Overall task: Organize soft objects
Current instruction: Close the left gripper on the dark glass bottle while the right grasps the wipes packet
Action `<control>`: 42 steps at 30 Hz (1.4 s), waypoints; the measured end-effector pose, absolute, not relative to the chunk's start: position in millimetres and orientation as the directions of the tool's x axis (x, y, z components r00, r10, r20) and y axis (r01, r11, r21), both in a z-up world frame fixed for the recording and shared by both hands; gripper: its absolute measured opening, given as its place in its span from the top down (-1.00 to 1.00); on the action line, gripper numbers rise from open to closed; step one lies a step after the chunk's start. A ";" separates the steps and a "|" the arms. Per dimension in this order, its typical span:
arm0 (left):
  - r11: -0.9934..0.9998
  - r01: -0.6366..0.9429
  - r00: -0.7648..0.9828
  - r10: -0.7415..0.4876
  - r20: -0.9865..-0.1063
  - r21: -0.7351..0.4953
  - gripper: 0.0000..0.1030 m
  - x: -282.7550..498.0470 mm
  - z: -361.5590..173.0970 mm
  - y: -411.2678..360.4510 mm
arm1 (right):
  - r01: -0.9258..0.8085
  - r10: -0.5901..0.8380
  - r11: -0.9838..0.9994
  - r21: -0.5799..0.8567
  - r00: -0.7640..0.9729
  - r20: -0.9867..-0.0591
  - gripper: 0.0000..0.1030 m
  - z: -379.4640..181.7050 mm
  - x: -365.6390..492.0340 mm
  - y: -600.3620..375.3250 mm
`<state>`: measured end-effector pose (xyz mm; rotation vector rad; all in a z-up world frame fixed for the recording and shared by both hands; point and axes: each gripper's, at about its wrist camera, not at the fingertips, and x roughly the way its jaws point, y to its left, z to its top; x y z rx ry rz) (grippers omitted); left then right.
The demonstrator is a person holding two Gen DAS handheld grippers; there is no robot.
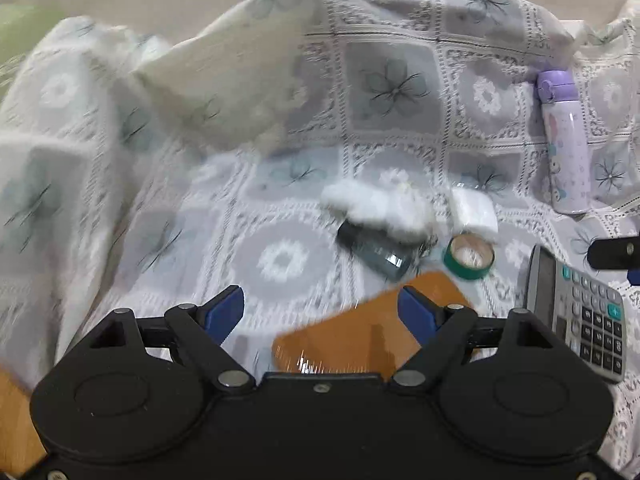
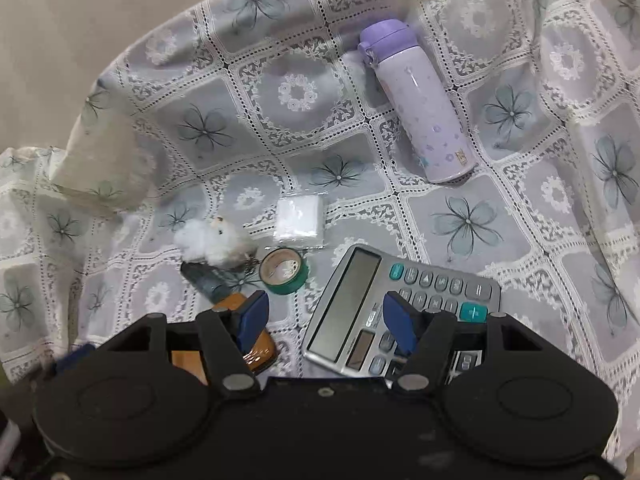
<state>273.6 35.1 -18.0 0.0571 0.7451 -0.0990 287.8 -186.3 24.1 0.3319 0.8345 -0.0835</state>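
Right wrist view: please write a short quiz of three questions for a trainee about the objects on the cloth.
1. True or false: the purple bottle stands upright.
2. Which lies nearest the green tape roll? A) calculator B) purple bottle C) folded cloth corner
3. Fill in: the fluffy white toy lies partly over a dark ____ object.

Key: 1 false, it lies on its side. 2 A. 3 grey.

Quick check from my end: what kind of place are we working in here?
Probably a home, on a table or similar surface draped with a floral lace cloth. Household odds and ends lie on it: a purple bottle, a calculator, a fluffy white toy.
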 end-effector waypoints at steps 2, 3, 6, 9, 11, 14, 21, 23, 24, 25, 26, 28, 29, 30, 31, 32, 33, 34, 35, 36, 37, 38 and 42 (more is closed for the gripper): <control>0.987 0.158 0.731 -0.109 -0.673 0.012 -0.56 290.0 -19.0 33.6 | 0.190 0.064 0.948 0.255 0.672 -0.738 -0.22 22.1 296.1 -188.0; 0.983 0.183 0.728 -0.131 -0.673 0.007 -0.56 296.6 -19.9 33.3 | 0.182 0.071 0.949 0.257 0.671 -0.738 -0.22 21.3 300.8 -189.2; 0.968 0.250 0.721 -0.162 -0.674 0.036 -0.56 317.8 -23.0 26.6 | 0.158 0.084 0.955 0.253 0.673 -0.735 -0.22 19.8 314.0 -189.9; 0.945 0.325 0.696 -0.217 -0.684 0.030 -0.56 333.6 -29.3 21.4 | 0.136 0.094 0.959 0.248 0.672 -0.734 -0.22 18.1 326.2 -189.9; 0.929 0.369 0.672 -0.255 -0.696 0.016 -0.56 341.5 -33.7 18.8 | 0.124 0.103 0.961 0.247 0.668 -0.737 -0.22 15.6 333.9 -190.3; 0.912 0.409 0.645 -0.281 -0.710 0.011 -0.56 350.9 -39.1 13.4 | 0.115 0.107 0.964 0.241 0.661 -0.743 -0.22 11.4 345.6 -190.9; 0.907 0.421 0.599 -0.269 -0.755 0.011 -0.46 377.9 -58.3 10.0 | 0.113 0.122 0.962 0.250 0.638 -0.760 -0.22 0.9 369.9 -196.3; 0.902 0.431 0.590 -0.274 -0.760 0.010 -0.33 381.6 -63.1 8.8 | 0.119 0.118 0.962 0.247 0.632 -0.765 -0.22 -1.9 376.7 -197.1; 0.900 0.437 0.582 -0.280 -0.763 0.003 -0.33 383.5 -64.8 8.5 | 0.124 0.118 0.961 0.249 0.629 -0.768 -0.22 -3.0 380.5 -197.8; 0.898 0.440 0.574 -0.287 -0.767 -0.007 -0.32 385.8 -66.3 8.4 | 0.129 0.119 0.959 0.254 0.627 -0.770 -0.22 -3.8 384.4 -198.7; 0.897 0.441 0.563 -0.300 -0.770 -0.027 -0.32 387.8 -67.6 8.9 | 0.132 0.122 0.957 0.259 0.625 -0.771 -0.22 -4.2 388.7 -199.0; 0.899 0.435 0.565 -0.311 -0.764 -0.044 -0.32 389.6 -68.4 10.1 | 0.139 0.125 0.954 0.267 0.622 -0.773 -0.22 -5.1 396.8 -199.4; 0.898 0.436 0.565 -0.320 -0.761 -0.054 -0.31 389.6 -68.9 10.9 | 0.141 0.126 0.953 0.268 0.620 -0.774 -0.22 -6.0 400.8 -199.2; 0.899 0.433 0.566 -0.325 -0.758 -0.062 -0.31 389.8 -69.5 11.8 | 0.142 0.126 0.953 0.267 0.617 -0.777 -0.22 -6.7 404.7 -198.1; 0.900 0.430 0.567 -0.329 -0.755 -0.068 -0.31 389.4 -69.9 12.9 | 0.143 0.124 0.954 0.264 0.614 -0.780 -0.22 -8.2 409.1 -196.8; 0.901 0.426 0.568 -0.332 -0.753 -0.076 -0.31 388.7 -70.2 14.5 | 0.143 0.121 0.955 0.260 0.611 -0.782 -0.22 -9.6 412.6 -195.2; 0.903 0.421 0.566 -0.335 -0.753 -0.085 -0.31 388.6 -70.0 16.1 | 0.142 0.117 0.957 0.252 0.607 -0.786 -0.23 -11.6 417.2 -192.5; 0.907 0.411 0.566 -0.335 -0.753 -0.094 -0.31 388.1 -69.5 18.0 | 0.142 0.112 0.959 0.243 0.601 -0.791 -0.23 -14.3 422.1 -189.3; 0.912 0.399 0.569 -0.331 -0.753 -0.100 -0.31 387.2 -68.4 20.2 | 0.143 0.107 0.961 0.235 0.595 -0.797 -0.23 -17.1 426.5 -186.2; 0.917 0.386 0.571 -0.326 -0.753 -0.104 -0.31 386.7 -67.1 22.2 | 0.146 0.100 0.963 0.227 0.589 -0.802 -0.23 -20.4 431.1 -183.3; 0.921 0.376 0.574 -0.322 -0.753 -0.107 -0.31 386.6 -65.8 23.8 | 0.151 0.095 0.963 0.223 0.583 -0.807 -0.23 -23.3 434.7 -180.3; 0.925 0.363 0.580 -0.318 -0.750 -0.111 -0.31 385.2 -63.5 26.7 | 0.150 0.096 0.963 0.222 0.579 -0.810 -0.23 -25.9 437.8 -177.7; 0.944 0.312 0.599 -0.282 -0.749 -0.105 -0.31 381.3 -56.6 32.6 | 0.152 0.080 0.969 0.195 0.554 -0.829 -0.28 -38.2 451.4 -165.1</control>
